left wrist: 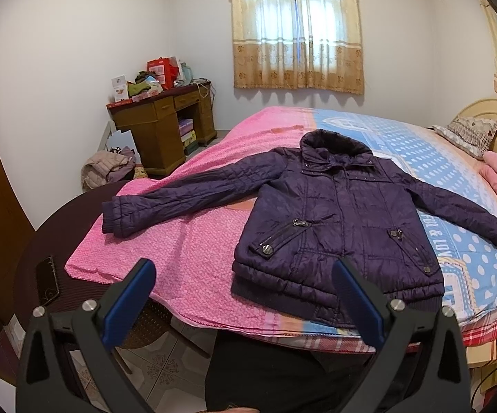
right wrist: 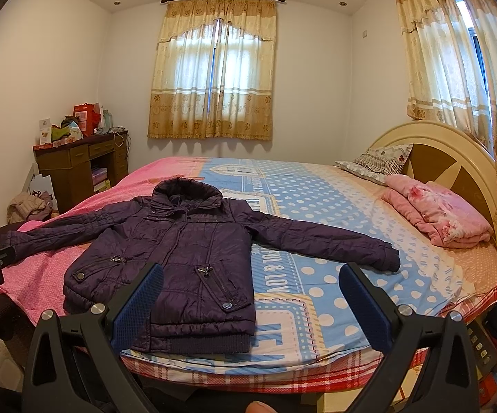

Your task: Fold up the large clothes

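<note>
The left gripper [left wrist: 245, 285] stands wide open with nothing between its blue-padded fingers [left wrist: 129, 304], held off the near edge of the bed [left wrist: 437, 179]. The right gripper [right wrist: 251, 292] is likewise spread wide and empty, its blue pads [right wrist: 138, 304] above the near edge of the bed; a fingertip [right wrist: 257, 408] shows at the bottom of that view.

Just beyond both lies the purple jacket [left wrist: 334, 206], front up and flat on the bedcover, zipped closed. Its long axis runs near to far: the ribbed hem [right wrist: 210, 342] is at the near edge of the bed and the dark collar [right wrist: 186, 189] points toward the far wall. Both sleeves are stretched out sideways, the left sleeve [left wrist: 179, 192] reaching over the pink quilt [left wrist: 186, 241], the right sleeve [right wrist: 327, 241] over the blue dotted sheet [right wrist: 317, 189]. The fabric is quilted and creased, with two slanted zip pockets and metal snaps.

To the near left a phone [left wrist: 47, 280] lies on a dark round table [left wrist: 59, 213]. On the far right sit a patterned pillow [right wrist: 375, 163] and a folded pink blanket [right wrist: 437, 216] by the headboard [right wrist: 437, 151]. At the far left a wooden desk [left wrist: 158, 120] carries boxes and bags on top, with boxes stacked in its open compartment.
</note>
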The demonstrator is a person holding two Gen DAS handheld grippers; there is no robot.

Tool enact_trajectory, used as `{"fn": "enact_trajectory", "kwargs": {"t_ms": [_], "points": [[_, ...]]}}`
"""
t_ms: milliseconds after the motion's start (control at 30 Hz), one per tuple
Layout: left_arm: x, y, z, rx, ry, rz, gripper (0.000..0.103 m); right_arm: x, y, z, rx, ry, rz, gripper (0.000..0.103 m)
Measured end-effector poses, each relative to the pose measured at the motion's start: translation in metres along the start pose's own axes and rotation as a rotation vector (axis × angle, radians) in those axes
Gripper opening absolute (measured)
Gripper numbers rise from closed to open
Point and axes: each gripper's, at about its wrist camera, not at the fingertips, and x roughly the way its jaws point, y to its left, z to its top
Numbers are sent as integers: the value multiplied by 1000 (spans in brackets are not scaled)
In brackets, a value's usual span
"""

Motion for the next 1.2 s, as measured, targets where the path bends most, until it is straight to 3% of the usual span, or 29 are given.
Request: {"fn": "enact_trajectory", "kwargs": {"t_ms": [1200], "points": [[2,-1,-2,6,9,-7,103,3,4,-3,-2,7,28,102]]}}
